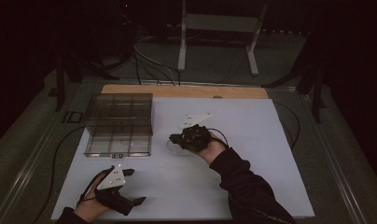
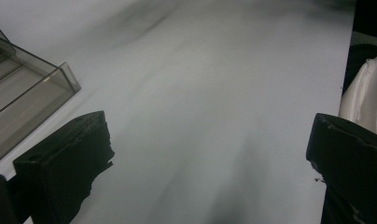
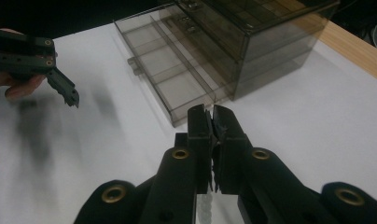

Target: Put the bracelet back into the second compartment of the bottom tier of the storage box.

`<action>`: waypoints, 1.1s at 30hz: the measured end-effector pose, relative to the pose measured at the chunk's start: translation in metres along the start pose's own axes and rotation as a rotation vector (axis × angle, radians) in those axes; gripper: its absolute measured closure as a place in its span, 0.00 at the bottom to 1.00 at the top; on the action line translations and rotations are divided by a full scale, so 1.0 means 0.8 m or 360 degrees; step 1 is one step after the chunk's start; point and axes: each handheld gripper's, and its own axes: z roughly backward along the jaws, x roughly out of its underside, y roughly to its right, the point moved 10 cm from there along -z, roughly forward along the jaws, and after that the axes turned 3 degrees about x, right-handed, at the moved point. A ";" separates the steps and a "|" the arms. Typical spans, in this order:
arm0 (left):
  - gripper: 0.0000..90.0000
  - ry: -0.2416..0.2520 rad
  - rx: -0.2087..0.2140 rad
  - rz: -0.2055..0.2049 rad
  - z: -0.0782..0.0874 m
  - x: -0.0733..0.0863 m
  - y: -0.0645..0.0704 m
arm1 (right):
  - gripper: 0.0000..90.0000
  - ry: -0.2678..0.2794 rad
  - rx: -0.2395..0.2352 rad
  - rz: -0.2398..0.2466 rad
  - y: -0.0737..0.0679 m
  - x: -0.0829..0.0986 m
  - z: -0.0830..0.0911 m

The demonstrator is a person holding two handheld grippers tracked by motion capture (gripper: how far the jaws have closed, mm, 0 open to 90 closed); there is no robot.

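High view: a white board (image 1: 252,140) is laid on a grey table, with a strip of bare wood (image 1: 186,91) exposed along its far edge. The room beyond is dark; a pale metal stand (image 1: 219,32) and loose cables (image 1: 149,63) are made out on the floor.

One smoky transparent drawer box (image 1: 119,122) is set on the board's left half, its lowest drawer (image 3: 168,70) pulled out toward the person. Its inner dividers are hard to count.

Two grippers are held. The left gripper (image 1: 130,186) is kept near the board's front edge, jaws wide apart over bare board. The right gripper (image 3: 213,123) is held near the board's middle, just beside the drawer, jaws pressed together. A string of small pale beads (image 3: 203,207) is seen beneath the jaws, mostly hidden; whether it is pinched cannot be told.
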 end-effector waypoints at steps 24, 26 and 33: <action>0.00 -0.0002 0.0012 -0.0002 0.000 0.001 0.000 | 0.97 0.0029 -0.0077 0.0124 -0.026 -0.053 -0.044; 0.00 0.0008 0.0013 0.0004 0.000 0.000 0.000 | 0.97 0.0033 -0.0085 0.0135 -0.028 -0.056 -0.049; 0.00 -0.0004 0.0024 -0.0005 -0.001 0.001 0.001 | 0.97 0.0064 -0.0114 0.0166 -0.038 -0.069 -0.066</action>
